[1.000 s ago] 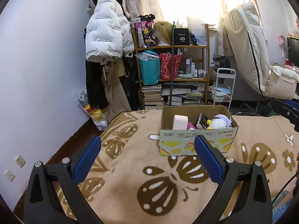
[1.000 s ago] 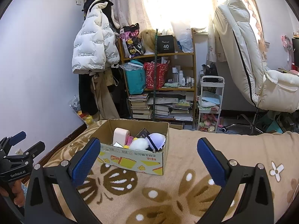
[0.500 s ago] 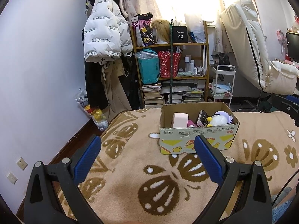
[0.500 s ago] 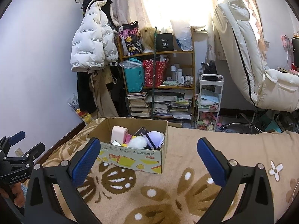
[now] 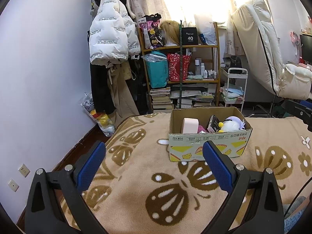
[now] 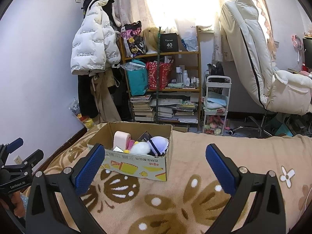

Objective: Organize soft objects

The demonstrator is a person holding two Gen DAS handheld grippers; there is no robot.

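Observation:
A cardboard box [image 5: 209, 146] [image 6: 136, 167] stands on a tan patterned blanket [image 5: 146, 175] [image 6: 195, 195]. Inside it lie a pink block [image 5: 190, 125] [image 6: 121, 138], a white and lilac plush toy [image 5: 233, 124] [image 6: 154, 146] and a small dark packet [image 5: 213, 122] [image 6: 145, 136]. My left gripper [image 5: 154, 160] is open and empty, held above the blanket short of the box's front left. My right gripper [image 6: 156, 163] is open and empty, short of the box's right front corner. The left gripper also shows at the left edge of the right wrist view [image 6: 15, 159].
A wooden shelf [image 5: 181, 74] [image 6: 163, 85] with bags and stacked books stands behind the bed. Coats [image 5: 111, 39] [image 6: 93, 44] hang on the left wall. A white cart [image 5: 234, 89] [image 6: 216, 105] and a reclined cream chair [image 5: 263, 48] [image 6: 259, 58] stand at the right.
Both views have shifted slightly downward and closer toward the box. Both grippers stay open and empty.

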